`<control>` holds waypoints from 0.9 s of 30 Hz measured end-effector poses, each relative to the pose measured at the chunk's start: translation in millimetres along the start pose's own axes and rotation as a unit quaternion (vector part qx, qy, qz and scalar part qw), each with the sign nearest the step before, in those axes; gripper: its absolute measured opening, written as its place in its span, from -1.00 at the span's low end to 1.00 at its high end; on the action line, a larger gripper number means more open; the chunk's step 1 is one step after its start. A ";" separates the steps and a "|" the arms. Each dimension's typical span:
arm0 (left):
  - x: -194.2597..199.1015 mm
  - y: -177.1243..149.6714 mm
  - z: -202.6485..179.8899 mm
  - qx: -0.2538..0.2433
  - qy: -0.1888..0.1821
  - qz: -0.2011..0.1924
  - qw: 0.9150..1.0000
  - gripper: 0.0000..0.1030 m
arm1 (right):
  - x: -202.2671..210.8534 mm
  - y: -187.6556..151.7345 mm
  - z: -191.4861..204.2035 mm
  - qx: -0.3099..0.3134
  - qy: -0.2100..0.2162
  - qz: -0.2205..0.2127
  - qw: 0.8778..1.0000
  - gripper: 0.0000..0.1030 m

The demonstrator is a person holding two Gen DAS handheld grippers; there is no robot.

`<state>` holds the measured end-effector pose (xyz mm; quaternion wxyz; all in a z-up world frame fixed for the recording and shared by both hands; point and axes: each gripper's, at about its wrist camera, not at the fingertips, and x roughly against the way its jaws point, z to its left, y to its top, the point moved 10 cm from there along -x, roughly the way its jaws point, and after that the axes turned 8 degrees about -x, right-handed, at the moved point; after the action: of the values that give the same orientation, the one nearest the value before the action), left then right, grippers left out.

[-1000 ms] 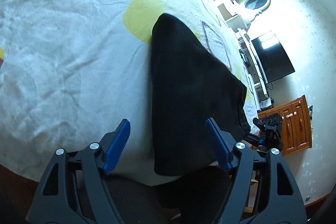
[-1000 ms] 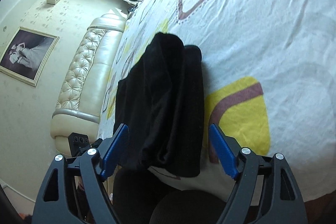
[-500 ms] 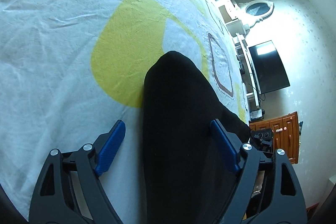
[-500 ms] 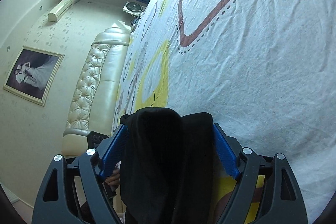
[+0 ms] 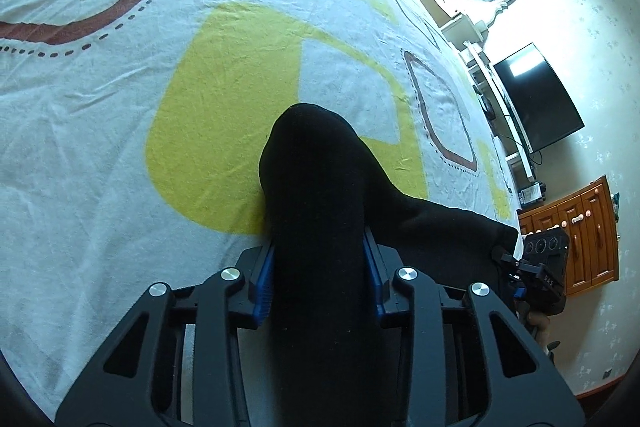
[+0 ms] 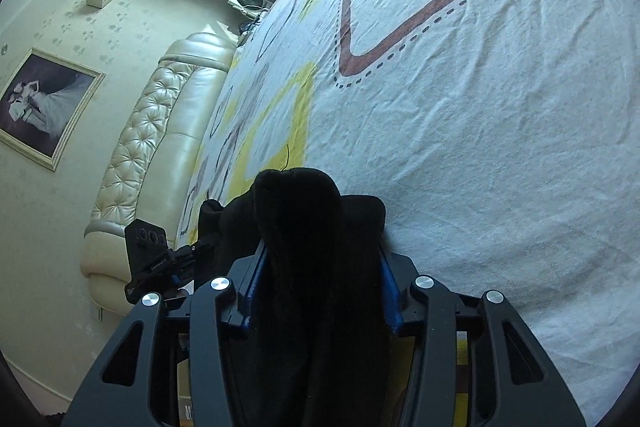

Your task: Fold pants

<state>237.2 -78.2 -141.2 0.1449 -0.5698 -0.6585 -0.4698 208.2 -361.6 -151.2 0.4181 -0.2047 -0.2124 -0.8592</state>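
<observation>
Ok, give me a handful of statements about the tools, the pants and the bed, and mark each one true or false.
1. The left tool is shut on the black pants. True.
2. The right tool is wide open with nothing in it. False: its blue pads are closed on the pants.
3. The bedsheet is plain white. False: it carries yellow and brown shapes.
4. A dark television shows in the left wrist view. True.
5. The headboard is bare wood. False: it is cream and tufted.
</observation>
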 end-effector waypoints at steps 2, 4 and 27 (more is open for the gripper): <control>0.2 3.1 -0.8 -0.006 0.011 0.000 1.000 -0.33 | -0.5 1.7 3.0 0.003 -0.002 -0.005 1.000 -0.13; 0.5 5.3 -0.3 -0.007 0.015 0.001 1.000 -0.34 | -1.3 3.7 2.8 0.002 -0.002 -0.007 1.000 -0.13; 10.5 45.8 39.5 0.010 0.040 -0.012 0.999 -0.34 | -46.4 24.1 17.3 -0.024 0.021 -0.010 0.999 -0.14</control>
<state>288.1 -44.9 -133.3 0.1716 -0.5411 -0.6635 -0.4874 256.8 -336.6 -156.8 0.4088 -0.1943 -0.1850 -0.8723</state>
